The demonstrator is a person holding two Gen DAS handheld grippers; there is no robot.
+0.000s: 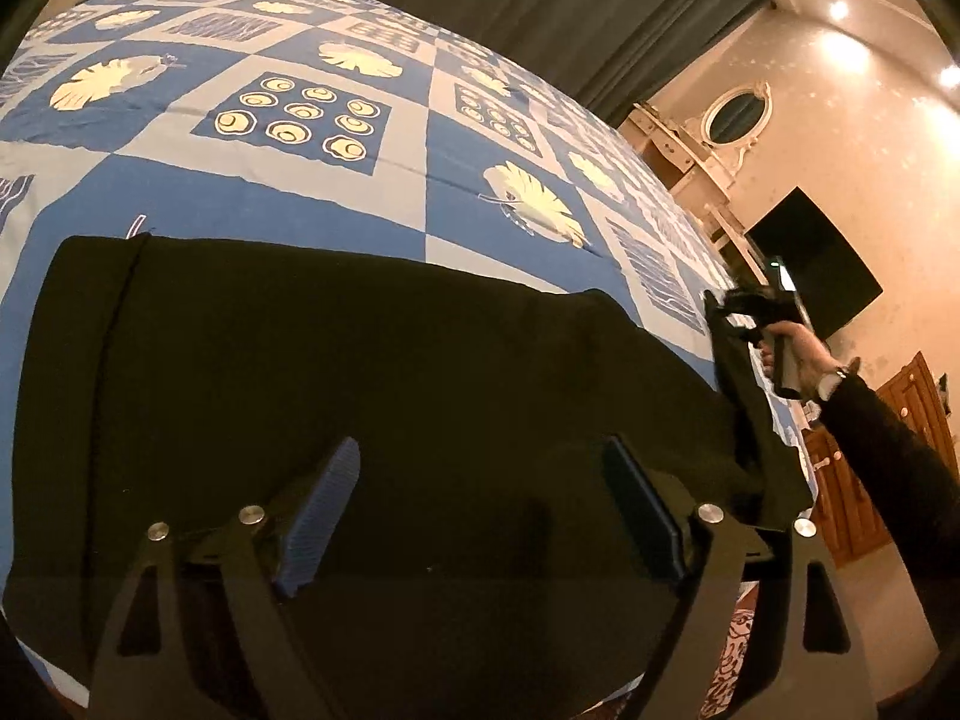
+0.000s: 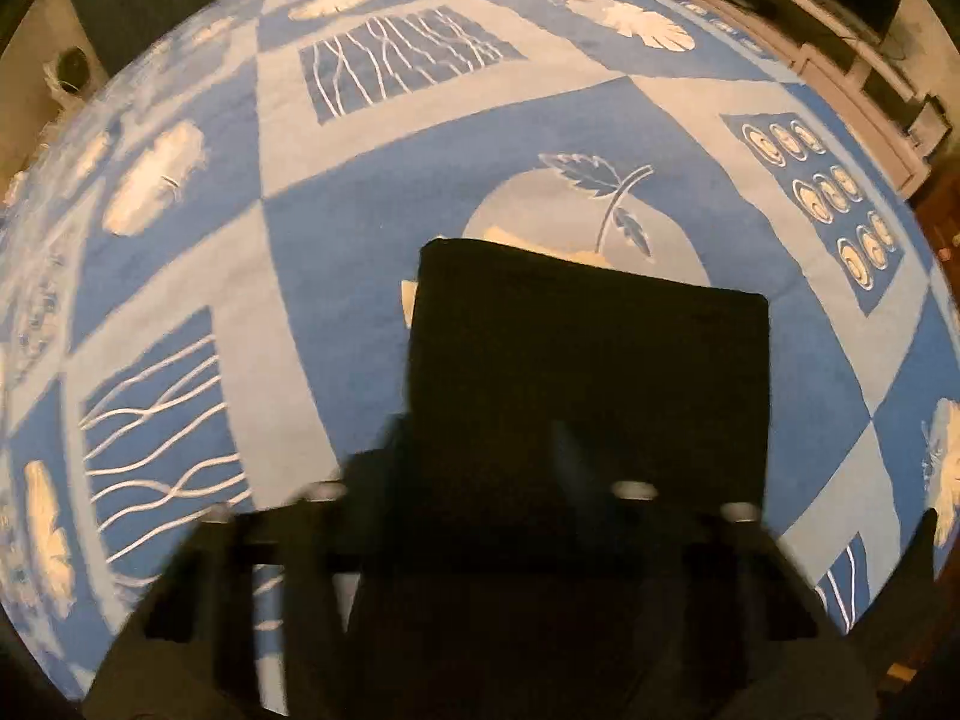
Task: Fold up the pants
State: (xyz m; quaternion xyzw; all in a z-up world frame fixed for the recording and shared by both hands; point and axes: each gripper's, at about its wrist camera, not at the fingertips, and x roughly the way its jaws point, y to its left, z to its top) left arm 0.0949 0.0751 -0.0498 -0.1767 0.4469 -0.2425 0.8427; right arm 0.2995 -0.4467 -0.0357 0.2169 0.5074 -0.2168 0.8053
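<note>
Black pants [image 1: 360,372] lie flat on a blue patterned bedsheet [image 1: 336,192]. My left gripper [image 1: 480,504] is open, its blue-padded fingers [image 1: 324,510] spread just above the pants near their front edge. At the right of the left wrist view, my right gripper [image 1: 729,306] is shut on the pants' leg end and lifts it off the bed. In the right wrist view the lifted black cloth [image 2: 588,390] hangs in front of the camera and covers the right gripper's fingers, which are blurred.
The bedsheet [image 2: 360,192] fills most of both views. Dark curtains [image 1: 540,6] hang behind the bed. A white mirror dresser [image 1: 720,126] and a dark wall screen [image 1: 822,264] stand at the right, with wooden cabinets [image 1: 870,480] below.
</note>
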